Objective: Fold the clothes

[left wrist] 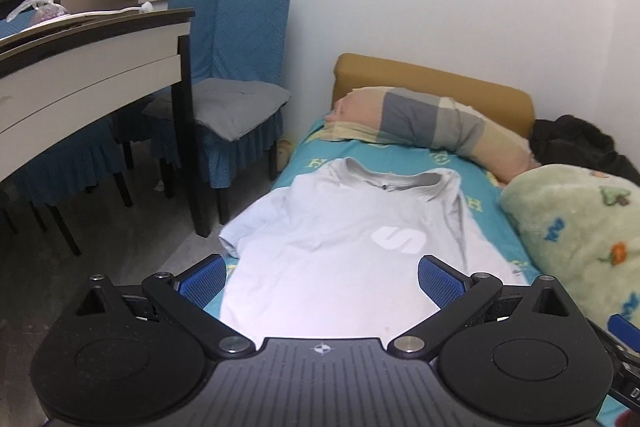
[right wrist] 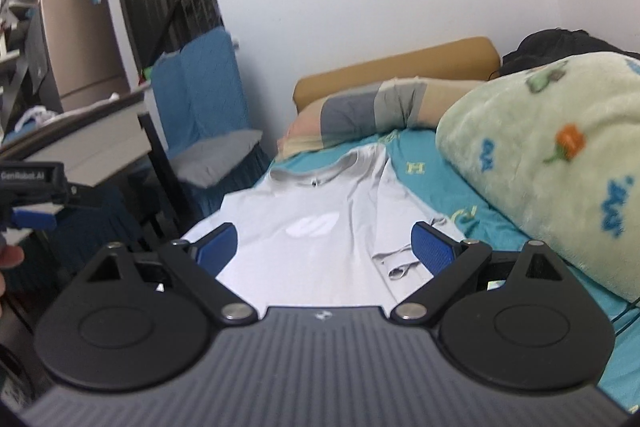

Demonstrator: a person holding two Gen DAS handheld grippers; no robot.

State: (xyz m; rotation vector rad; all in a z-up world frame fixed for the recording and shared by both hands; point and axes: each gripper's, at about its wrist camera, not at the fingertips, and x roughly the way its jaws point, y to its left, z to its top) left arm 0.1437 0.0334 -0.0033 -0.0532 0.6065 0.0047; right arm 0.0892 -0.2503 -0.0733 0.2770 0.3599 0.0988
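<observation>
A teal bed sheet (left wrist: 408,157) holds a grey T-shirt (left wrist: 340,239), collar toward upper frame, right side folded inward; left gripper (left wrist: 320,277) and right gripper (right wrist: 324,247) are held spread, empty.

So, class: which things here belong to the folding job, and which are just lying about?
Job: grey T-shirt, left gripper, right gripper, both open.

Lying about: striped pillow, green blanket, blue chair, table, dark garment.

right: blanket (right wrist: 552,163) crowds shirt (right wrist: 320,247) | left: floor (left wrist: 120,259) open
</observation>
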